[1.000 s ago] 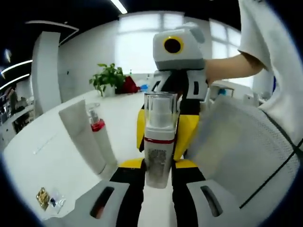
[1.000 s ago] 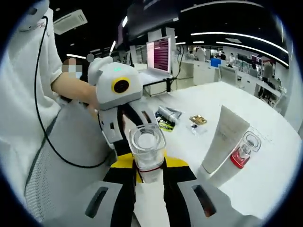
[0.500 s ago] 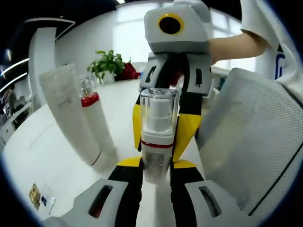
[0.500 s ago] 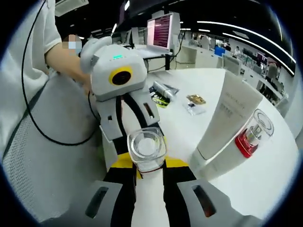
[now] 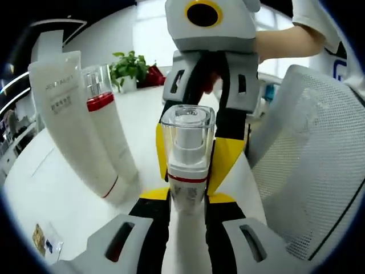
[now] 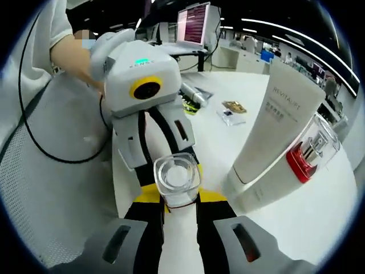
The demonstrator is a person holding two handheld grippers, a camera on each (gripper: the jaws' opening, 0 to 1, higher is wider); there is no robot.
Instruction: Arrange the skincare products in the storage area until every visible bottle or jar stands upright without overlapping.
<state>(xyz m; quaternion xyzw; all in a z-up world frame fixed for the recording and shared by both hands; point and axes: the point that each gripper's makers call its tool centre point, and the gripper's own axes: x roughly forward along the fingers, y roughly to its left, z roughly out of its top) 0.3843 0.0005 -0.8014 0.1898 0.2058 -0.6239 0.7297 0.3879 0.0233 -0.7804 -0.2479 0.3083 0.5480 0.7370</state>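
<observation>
Both grippers are clamping the pump bottle (image 5: 187, 165) at centre frame — left gripper (image 5: 188, 197) low, right gripper (image 6: 177, 200) near the clear cap. Rigid, slippery, top-heavy — hold the body. White tube (image 5: 71, 125) is standing at left on the desk (image 5: 57, 194).

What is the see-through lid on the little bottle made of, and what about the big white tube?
The cap looks like clear, glossy hard plastic, maybe acrylic: the white pump shows through it. The white tube seems soft matte plastic, judging by its flat crimped end and dull surface.
</observation>
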